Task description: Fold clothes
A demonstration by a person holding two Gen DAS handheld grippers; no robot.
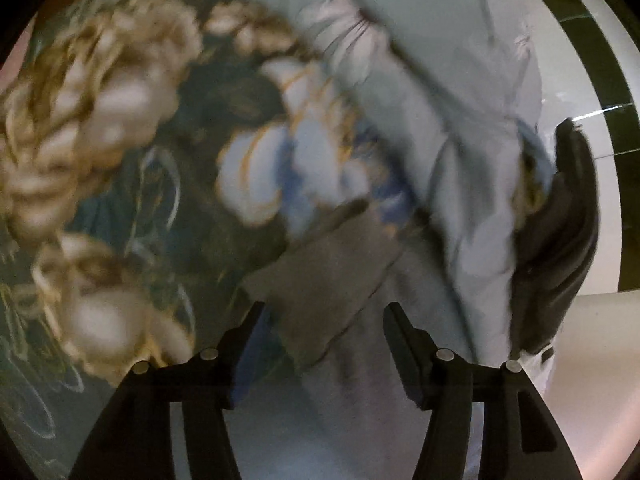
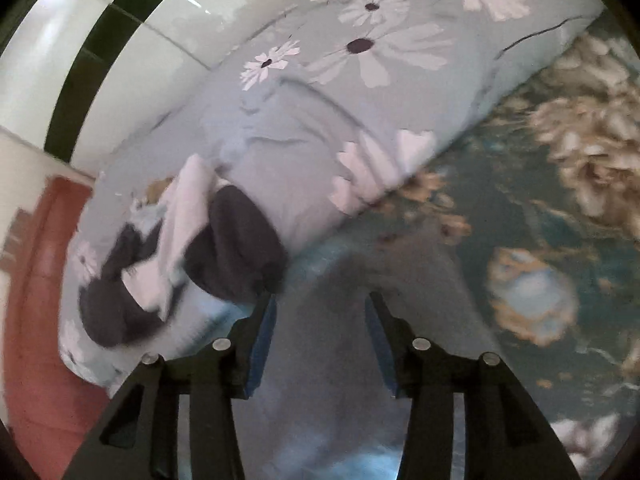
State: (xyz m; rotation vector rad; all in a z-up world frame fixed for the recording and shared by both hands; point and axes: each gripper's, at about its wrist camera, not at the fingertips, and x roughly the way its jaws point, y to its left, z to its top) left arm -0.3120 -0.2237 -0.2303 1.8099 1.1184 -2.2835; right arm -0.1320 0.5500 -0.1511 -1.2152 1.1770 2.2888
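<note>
Bed covered by a dark teal bedspread (image 2: 520,208) with large gold and cream flower print; a pale blue quilt (image 2: 304,120) with white daisies lies bunched along its far side, against a white tiled wall (image 2: 132,52) with dark bands. On the quilt's end, near the wall, sits a crumpled heap of dark and white clothes (image 2: 188,256) — same heap shows as a dark fold at the right edge of the left wrist view, beside the quilt (image 1: 460,128). Red-brown floor (image 2: 36,300) beyond the bed's corner. The grey garment (image 2: 344,320) lies on the bedspread just beside the quilt's edge, running as a long strip from between the fingers away toward the quilt; its far end is blurred. In the left wrist view the grey garment (image 1: 320,276) shows a darker, squarish folded flap tilted up to the right, long axis diagonal. Right hand-held gripper (image 2: 320,300): fingers spread, garment passing between them, not pinched. Left hand-held gripper (image 1: 324,312): fingers likewise spread apart over the cloth — contact cannot be told through the motion blur.
</note>
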